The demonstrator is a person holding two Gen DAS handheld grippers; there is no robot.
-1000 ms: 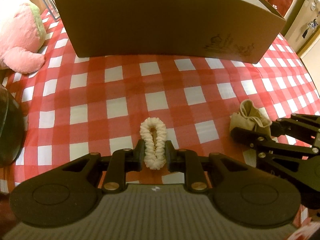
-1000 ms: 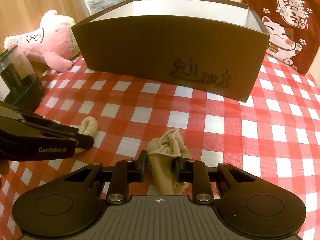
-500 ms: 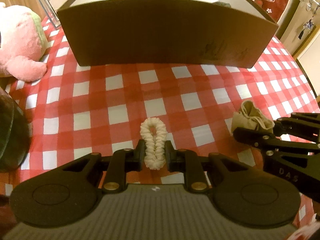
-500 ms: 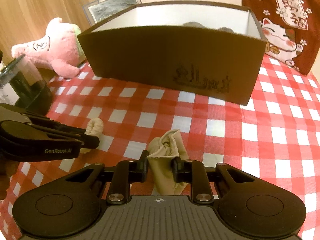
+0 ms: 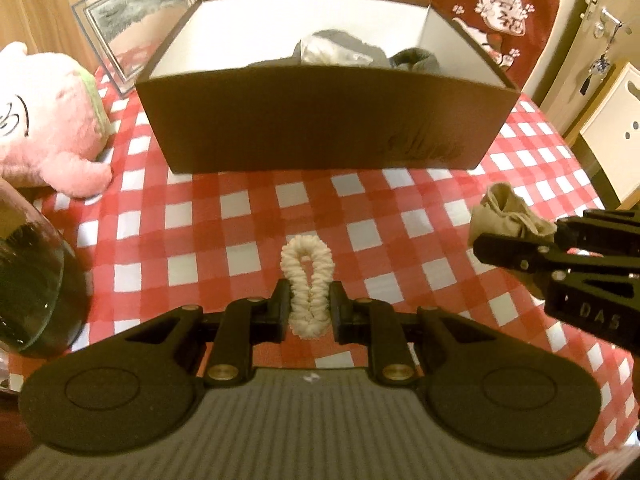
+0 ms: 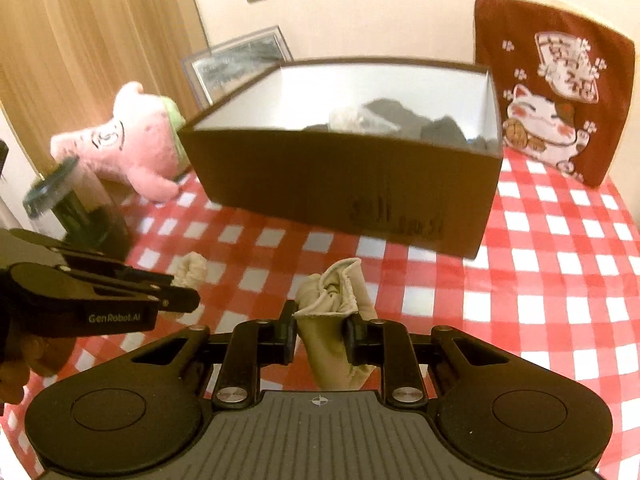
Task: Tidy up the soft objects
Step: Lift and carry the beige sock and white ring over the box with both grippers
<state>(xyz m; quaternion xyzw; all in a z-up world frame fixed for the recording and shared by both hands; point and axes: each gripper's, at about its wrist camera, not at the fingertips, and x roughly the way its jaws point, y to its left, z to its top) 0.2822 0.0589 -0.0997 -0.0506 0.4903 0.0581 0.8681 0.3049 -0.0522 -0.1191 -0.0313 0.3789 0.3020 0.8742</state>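
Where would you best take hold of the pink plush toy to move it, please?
Probably by a stubby leg: on the pink plush one sticks out toward the box, narrow enough for the jaws. Come from above on the box side; the round body looks too wide. Both grippers are full now.

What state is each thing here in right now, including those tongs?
Left tongs: shut on the white scrunchie.
Right tongs: shut on the beige cloth.
Brown box: open, grey items inside.
Pink plush: lying beside the box.
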